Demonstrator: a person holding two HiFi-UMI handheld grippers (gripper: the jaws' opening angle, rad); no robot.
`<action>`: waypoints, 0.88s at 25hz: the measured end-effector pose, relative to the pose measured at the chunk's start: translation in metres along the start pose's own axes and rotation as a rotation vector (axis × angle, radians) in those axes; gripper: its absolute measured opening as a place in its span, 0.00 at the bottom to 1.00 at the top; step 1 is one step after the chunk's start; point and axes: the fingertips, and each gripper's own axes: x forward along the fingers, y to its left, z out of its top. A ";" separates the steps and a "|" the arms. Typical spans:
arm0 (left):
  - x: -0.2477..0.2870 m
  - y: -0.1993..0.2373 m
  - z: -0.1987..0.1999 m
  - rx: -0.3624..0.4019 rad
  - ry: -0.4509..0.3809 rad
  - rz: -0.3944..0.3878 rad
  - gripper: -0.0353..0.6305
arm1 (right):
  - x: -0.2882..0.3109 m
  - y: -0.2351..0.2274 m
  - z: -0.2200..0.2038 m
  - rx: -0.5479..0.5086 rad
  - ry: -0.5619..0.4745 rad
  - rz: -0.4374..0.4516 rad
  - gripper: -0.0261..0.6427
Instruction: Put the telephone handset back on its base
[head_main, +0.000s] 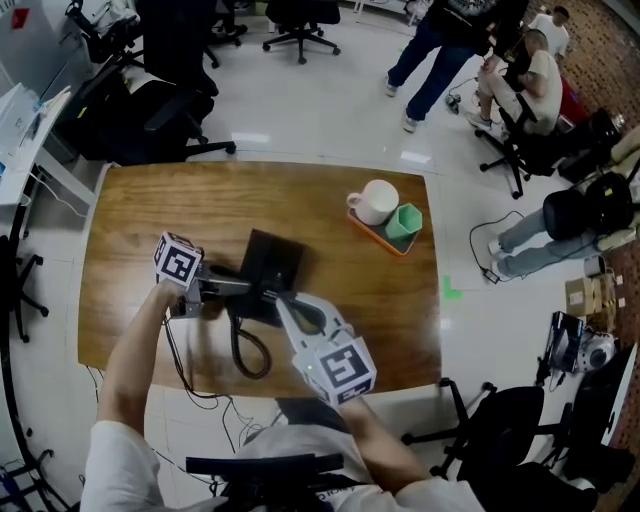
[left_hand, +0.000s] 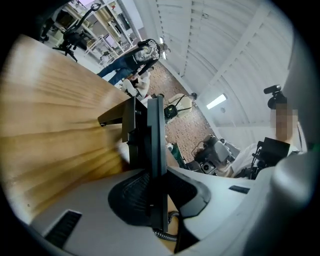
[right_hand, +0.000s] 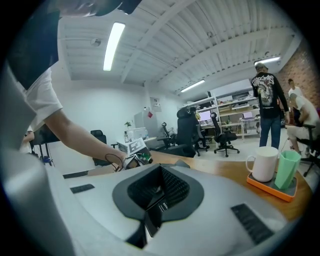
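The black telephone base (head_main: 272, 255) stands on the wooden table (head_main: 140, 220), a little left of the middle. My left gripper (head_main: 215, 285) reaches in from the left and is shut on the black handset (head_main: 245, 290), held edge-on beside the base. In the left gripper view the handset (left_hand: 155, 135) rises straight out of the left gripper (left_hand: 156, 200), with its coiled cord (left_hand: 162, 233) below. The cord (head_main: 245, 355) loops toward the front edge. My right gripper (head_main: 285, 303) comes from the front. Its jaws meet on a thin black edge (right_hand: 155, 210), apparently the base's front.
An orange tray (head_main: 372, 233) at the table's back right carries a white mug (head_main: 375, 200) and a green cup (head_main: 403, 220); the mug (right_hand: 263, 162) also shows in the right gripper view. Office chairs and seated and standing people surround the table.
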 end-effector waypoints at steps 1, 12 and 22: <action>0.000 -0.001 0.000 -0.003 0.007 -0.014 0.16 | 0.000 0.000 0.000 0.001 0.001 -0.001 0.05; 0.001 -0.006 0.011 0.007 0.022 -0.012 0.16 | 0.003 0.003 -0.006 0.001 0.018 0.014 0.05; -0.001 0.000 0.012 0.021 0.007 0.078 0.17 | 0.004 0.008 -0.006 0.004 0.017 0.023 0.05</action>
